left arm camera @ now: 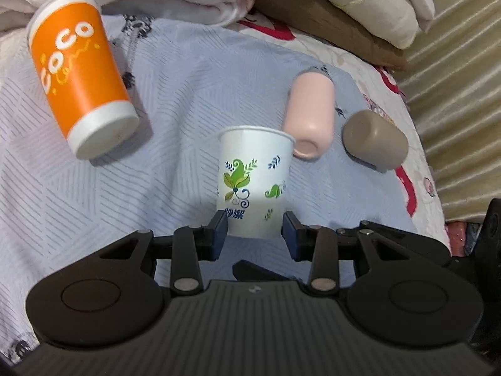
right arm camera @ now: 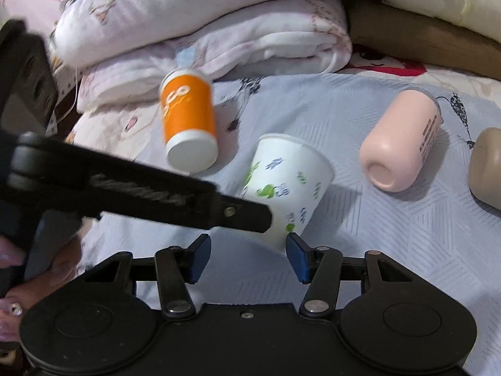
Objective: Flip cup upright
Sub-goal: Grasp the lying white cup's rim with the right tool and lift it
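Observation:
A white paper cup with green leaf print [left arm camera: 254, 181] stands rim-up between the fingers of my left gripper [left arm camera: 254, 230]. The blue pads sit at its base on both sides; a small gap shows at the right pad. In the right wrist view the same cup [right arm camera: 288, 185] leans, with the left gripper's black finger [right arm camera: 200, 200] across its lower part. My right gripper [right arm camera: 247, 253] is open and empty, just in front of the cup's base.
An orange COCO cup [left arm camera: 83, 94] lies on its side at the left. A pink cup [left arm camera: 310, 112] and a beige cup [left arm camera: 374, 139] lie on their sides at the right. All rest on a light blue bedsheet [left arm camera: 188, 100]. Folded blankets [right arm camera: 203, 31] and pillows are behind.

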`<state>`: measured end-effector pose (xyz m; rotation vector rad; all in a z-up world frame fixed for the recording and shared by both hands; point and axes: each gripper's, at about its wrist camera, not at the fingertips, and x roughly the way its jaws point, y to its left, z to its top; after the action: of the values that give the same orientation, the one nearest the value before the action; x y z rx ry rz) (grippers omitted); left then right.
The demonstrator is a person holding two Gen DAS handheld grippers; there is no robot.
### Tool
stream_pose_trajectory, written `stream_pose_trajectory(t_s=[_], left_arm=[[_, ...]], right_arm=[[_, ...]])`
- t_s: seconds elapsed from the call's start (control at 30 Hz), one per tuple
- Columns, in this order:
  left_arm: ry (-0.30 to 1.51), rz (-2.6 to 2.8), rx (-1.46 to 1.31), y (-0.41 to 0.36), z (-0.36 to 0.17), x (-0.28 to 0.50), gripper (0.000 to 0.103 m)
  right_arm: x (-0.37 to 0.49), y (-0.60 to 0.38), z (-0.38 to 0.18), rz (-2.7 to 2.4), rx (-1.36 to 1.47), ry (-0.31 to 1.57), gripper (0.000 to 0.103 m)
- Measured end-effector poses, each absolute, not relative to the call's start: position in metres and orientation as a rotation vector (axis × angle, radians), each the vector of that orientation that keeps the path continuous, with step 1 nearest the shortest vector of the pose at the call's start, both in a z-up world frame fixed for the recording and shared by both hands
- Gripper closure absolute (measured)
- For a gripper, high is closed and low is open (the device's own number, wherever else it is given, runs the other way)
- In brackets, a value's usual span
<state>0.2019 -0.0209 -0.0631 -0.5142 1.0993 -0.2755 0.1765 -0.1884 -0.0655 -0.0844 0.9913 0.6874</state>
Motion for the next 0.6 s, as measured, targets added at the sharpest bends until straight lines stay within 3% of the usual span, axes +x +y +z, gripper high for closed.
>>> stream_pose_trajectory(t_s=[0.2, 0.47, 0.6], left_arm=[[1.100, -0.312, -0.499, -0.021, -0.061, 0.201, 0.063], [1.024, -0.272, -0.473, -0.005, -0.052, 0.208, 0.049], [1.010, -0.265, -0.484, -0.003, -0.061, 0.217, 0.047]], right_arm=[[0.188, -0.204, -0.064, 0.682, -0.007, 1.013, 0.043], [0.211, -0.220, -0.063, 0.754, 0.091, 0.988, 0.026], [0.223, -0.226, -0.068, 0.796, 0.190, 1.011, 0.026]])
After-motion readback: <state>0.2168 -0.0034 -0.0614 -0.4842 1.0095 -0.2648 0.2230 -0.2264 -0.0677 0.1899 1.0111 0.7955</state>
